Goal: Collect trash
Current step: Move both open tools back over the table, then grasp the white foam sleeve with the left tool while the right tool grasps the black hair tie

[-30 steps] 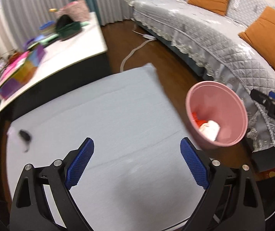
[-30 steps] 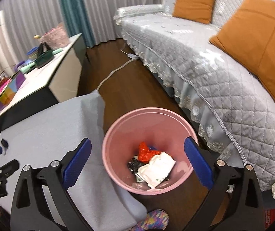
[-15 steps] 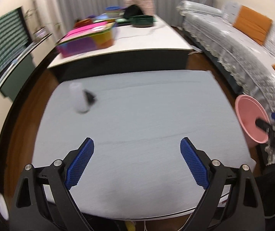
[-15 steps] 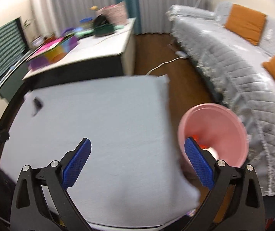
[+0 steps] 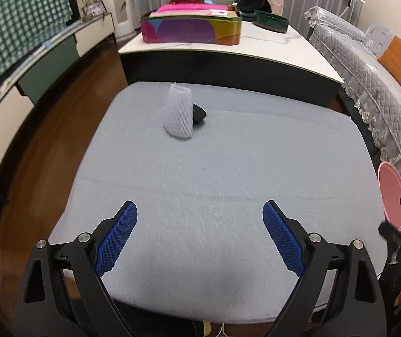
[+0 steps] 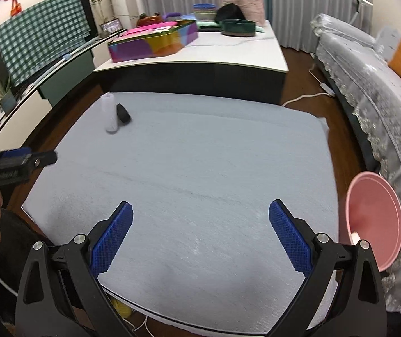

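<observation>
A white foam net sleeve stands on the grey cloth-covered table, with a small black crumpled piece right beside it; the sleeve and black piece show at the table's far left in the right wrist view. A pink bin sits off the table's right edge, also pink bin. My left gripper is open and empty over the near table edge. My right gripper is open and empty too. The left gripper appears at the left of the right wrist view.
Behind stands a white-topped table bearing a colourful box, a dark green bowl and other items. A grey quilted sofa with orange cushions runs along the right. A low cabinet lines the left wall; wood floor surrounds the table.
Both views have swung left from the pink bin toward the table. The foam sleeve and black piece now lie ahead of the left gripper. Both grippers stay open.
</observation>
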The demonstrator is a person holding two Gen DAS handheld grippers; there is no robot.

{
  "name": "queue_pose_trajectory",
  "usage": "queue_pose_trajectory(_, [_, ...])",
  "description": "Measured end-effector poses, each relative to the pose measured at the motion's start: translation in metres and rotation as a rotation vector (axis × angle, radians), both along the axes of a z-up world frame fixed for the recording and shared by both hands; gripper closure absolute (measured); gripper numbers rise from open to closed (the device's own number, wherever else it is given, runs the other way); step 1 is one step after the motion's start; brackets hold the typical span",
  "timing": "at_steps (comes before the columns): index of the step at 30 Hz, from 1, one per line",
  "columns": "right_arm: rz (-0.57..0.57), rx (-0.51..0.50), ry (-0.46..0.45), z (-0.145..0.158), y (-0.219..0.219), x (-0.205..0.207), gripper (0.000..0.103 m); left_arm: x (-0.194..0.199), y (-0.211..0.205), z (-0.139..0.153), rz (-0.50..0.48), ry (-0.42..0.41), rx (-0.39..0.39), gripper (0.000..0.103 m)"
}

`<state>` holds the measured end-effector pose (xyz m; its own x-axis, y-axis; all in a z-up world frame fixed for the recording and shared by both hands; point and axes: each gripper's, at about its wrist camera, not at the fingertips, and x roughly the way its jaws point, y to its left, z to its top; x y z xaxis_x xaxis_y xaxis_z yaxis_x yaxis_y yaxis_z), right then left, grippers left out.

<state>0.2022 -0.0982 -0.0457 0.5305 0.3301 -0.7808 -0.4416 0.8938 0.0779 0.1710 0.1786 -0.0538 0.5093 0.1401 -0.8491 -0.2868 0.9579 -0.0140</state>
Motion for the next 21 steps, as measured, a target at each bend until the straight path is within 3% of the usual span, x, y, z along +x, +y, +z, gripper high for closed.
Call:
queue_pose_trajectory(6, [0.001, -0.016, 0.026, -0.008, 0.018, 0.025, 0.007, 0.062, 0.052, -0.02, 0.051, 0.036, -0.09, 0.015])
queue_pose_trajectory(10, [-0.002, -0.039, 0.043, -0.016, 0.029, 0.05, 0.007, 0.108, 0.076, -0.029, 0.087, -0.019, -0.087, 0.015])
queue_pose_trajectory(12, [-0.006, -0.055, 0.054, -0.022, 0.035, 0.065, 0.007, 0.128, 0.086, -0.036, 0.102, -0.039, -0.083, 0.018])
queue_pose_trajectory(17, [-0.008, -0.09, 0.081, -0.039, 0.05, 0.099, 0.007, 0.163, 0.098, -0.055, 0.081, -0.012, -0.156, 0.028])
queue_pose_trajectory(18, [-0.004, -0.096, 0.082, -0.042, 0.056, 0.107, 0.007, 0.167, 0.1, -0.057, 0.078, -0.008, -0.154, 0.041])
queue_pose_trajectory(19, [0.001, -0.099, 0.081, -0.045, 0.061, 0.112, 0.007, 0.171, 0.101, -0.06, 0.076, -0.005, -0.152, 0.065])
queue_pose_trajectory(21, [0.019, -0.098, 0.076, -0.05, 0.077, 0.125, 0.007, 0.175, 0.105, -0.066, 0.063, 0.025, -0.175, 0.091])
